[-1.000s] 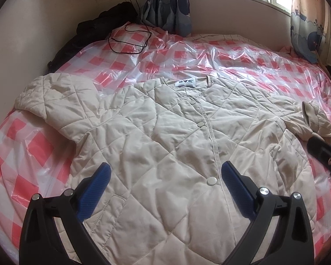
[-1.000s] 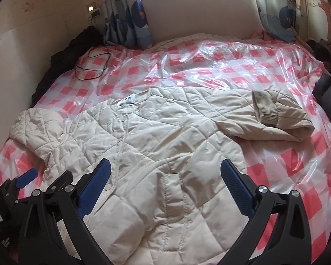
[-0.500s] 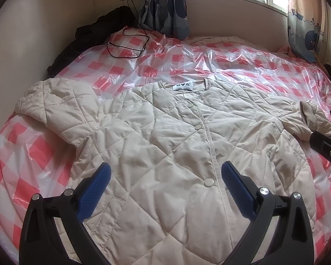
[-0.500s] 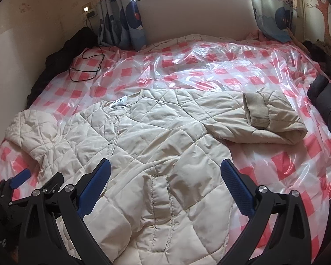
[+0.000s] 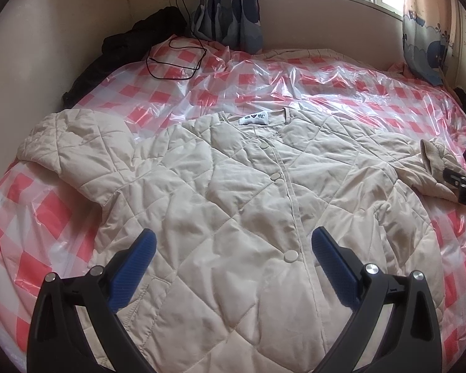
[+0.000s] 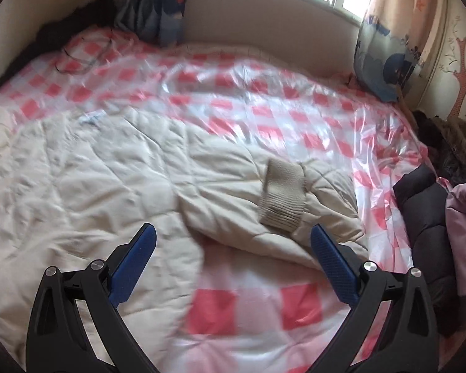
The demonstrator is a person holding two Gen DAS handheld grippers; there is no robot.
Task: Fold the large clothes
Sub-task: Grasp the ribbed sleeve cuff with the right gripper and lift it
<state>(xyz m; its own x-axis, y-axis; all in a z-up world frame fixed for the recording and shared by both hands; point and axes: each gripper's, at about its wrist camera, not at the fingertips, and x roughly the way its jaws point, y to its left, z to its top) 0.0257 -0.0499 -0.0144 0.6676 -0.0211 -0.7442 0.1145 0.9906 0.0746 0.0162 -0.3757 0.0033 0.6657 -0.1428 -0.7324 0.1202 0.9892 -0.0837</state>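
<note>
A cream quilted jacket [image 5: 233, 205] lies face up and buttoned on the bed, collar label toward the window. Its left sleeve [image 5: 74, 146] is bunched near the wall. The right sleeve [image 6: 264, 199] is folded back on itself, and its ribbed cuff [image 6: 282, 199] lies on top. My left gripper [image 5: 231, 248] hovers open above the jacket's lower front, holding nothing. My right gripper [image 6: 231, 248] is open and empty, close in front of the folded sleeve and its cuff; its black tip [image 5: 464, 186] shows beside the cuff in the left wrist view.
The bed carries a red-and-white checked sheet under clear plastic [image 5: 295, 90]. A black cable [image 5: 177, 62] and dark clothes [image 5: 139, 34] lie at the far left by the wall. Dark and pink garments [image 6: 435, 217] are piled at the right edge. Curtains [image 5: 230, 3] hang at the window.
My right gripper has swung right and moved in toward the folded sleeve and cuff, its view blurred by motion. The left gripper has drawn back slightly. The jacket has not moved.
</note>
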